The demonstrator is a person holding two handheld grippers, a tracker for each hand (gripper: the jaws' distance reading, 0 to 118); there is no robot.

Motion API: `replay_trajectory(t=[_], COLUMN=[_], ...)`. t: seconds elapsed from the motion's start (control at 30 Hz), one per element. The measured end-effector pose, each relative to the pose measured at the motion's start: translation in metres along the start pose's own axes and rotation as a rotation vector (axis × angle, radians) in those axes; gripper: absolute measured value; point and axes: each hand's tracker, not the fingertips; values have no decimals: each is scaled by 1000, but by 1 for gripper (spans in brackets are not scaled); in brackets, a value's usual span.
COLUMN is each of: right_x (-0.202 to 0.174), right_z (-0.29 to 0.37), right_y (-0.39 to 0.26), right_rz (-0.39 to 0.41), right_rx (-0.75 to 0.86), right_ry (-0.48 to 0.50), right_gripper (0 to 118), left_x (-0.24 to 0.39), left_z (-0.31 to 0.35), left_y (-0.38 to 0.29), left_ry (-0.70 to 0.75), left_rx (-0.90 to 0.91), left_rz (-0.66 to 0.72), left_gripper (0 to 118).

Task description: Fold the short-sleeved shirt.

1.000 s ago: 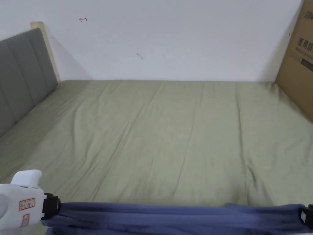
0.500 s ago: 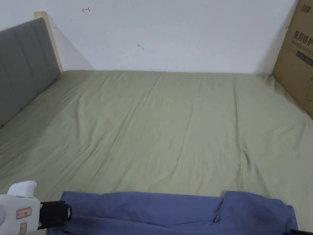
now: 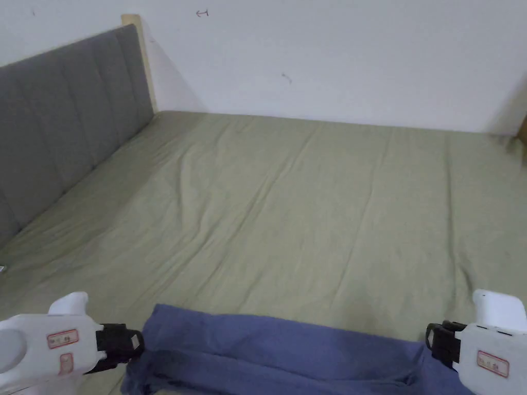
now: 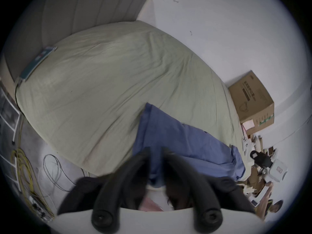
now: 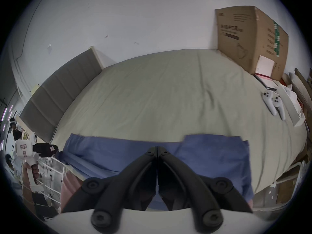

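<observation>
Both tongs have slid inward along the soft, creased blue shirt (image 3: pixel 278 349).

The blue shirt (image 3: pixel 278 349) was soft matt cloth, lying on a creased, matt green bedsheet (image 3: pixel 288 205). The padded headboard (image 3: pixel 56 118) was grey woven fabric, and both grippers had smooth white plastic bodies.

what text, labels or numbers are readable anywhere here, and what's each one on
Cardboard box: printed lines on its side, too blurred to read.
Stickers on the left gripper and right gripper: too small to read.
Red mark on the wall: a scribble, no legible word.
Nothing quotable.
</observation>
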Motion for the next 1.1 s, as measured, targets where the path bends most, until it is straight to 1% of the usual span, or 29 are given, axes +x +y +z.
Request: replay_trajectory(t=[0.03, 0.07, 0.1, 0.13, 0.17, 0.2, 0.23, 0.27, 0.3, 0.37, 0.4, 0.43, 0.47, 0.5, 0.53, 0.57, 0.6, 0.63, 0.73, 0.83, 0.9, 0.97, 1.03, 1.1], right_x=[-8, -14, -20, -25, -30, -34, -38, -40, -42, -43, -42, -41, -39, -37, -35, -32, -30, -27, -21, -14, -9, -3, 5, 13], right_z=[-4, -7, -10, -12, -15, -16, -19, -21, -22, -25, -26, -28, -30, -31, -32, -32, -33, -34, -34, -32, -30, -26, -23, -19], right_y=[0, 1, 1, 0, 0, -1, -2, -4, -5, -8, -8, -10, -11, -12, -13, -15, -16, -16, -18, -20, -20, -20, -21, -22], right_rz=[10, 13, 15, 24, 36, 44, 59, 76, 85, 90, 87, 80, 71, 62, 54, 49, 41, 31, 17, 5, -1, -15, -36, -64], right_rx=[-8, -15, -18, -28, -38, -43, -53, -61, -66, -85, -91, -99, -110, -120, -127, -134, -139, -146, -154, -156, -153, -146, -141, -131], right_ry=[18, 30, 39, 54, 63, 62, 62, 61, 58, 56, 55, 52, 51, 49, 43, 40, 39, 36, 32, 30, 29, 22, 20, 19], right_gripper=[1, 1, 0, 1, 1, 1, 1, 1, 1, 1, 1, 1, 1, 1, 1, 1, 1, 1, 1, 1, 1, 1, 1, 1], left_x=[-5, -9, -13, -15, -18, -20, -23, -25, -28, -34, -36, -37, -39, -44, -43, -43, -46, -50, -38, -11, 14, 51, 92, 136], left_z=[0, -2, -2, -4, -8, -12, -19, -26, -28, -44, -49, -55, -61, -68, -66, -64, -67, -70, -68, -60, -49, -39, -26, -23], left_y=[1, 2, 3, 3, 3, 4, 4, 3, 2, 3, 2, 0, -2, -3, -2, 0, 1, -3, 0, 6, 12, 21, 23, 21], left_ry=[2, -6, -17, -21, -31, -49, -58, -85, -108, -185, -219, -264, -270, -241, -192, -158, -171, -197, -171, -104, -106, -128, -101, -109], left_rx=[-4, -12, -14, -23, -30, -42, -61, -71, -68, -110, -128, -135, -136, -125, -105, -102, -112, -141, -121, -86, -59, -38, -16, 3], left_rz=[14, 16, 24, 37, 59, 80, 98, 122, 140, 232, 257, 297, 320, 306, 312, 295, 307, 370, 337, 221, 130, -4, -143, -286], left_gripper=[40, 52, 59, 70, 83, 102, 118, 118, 116, 115, 110, 102, 93, 71, 9, 6, 6, 6, 6, 6, 6, 6, 6, 6])
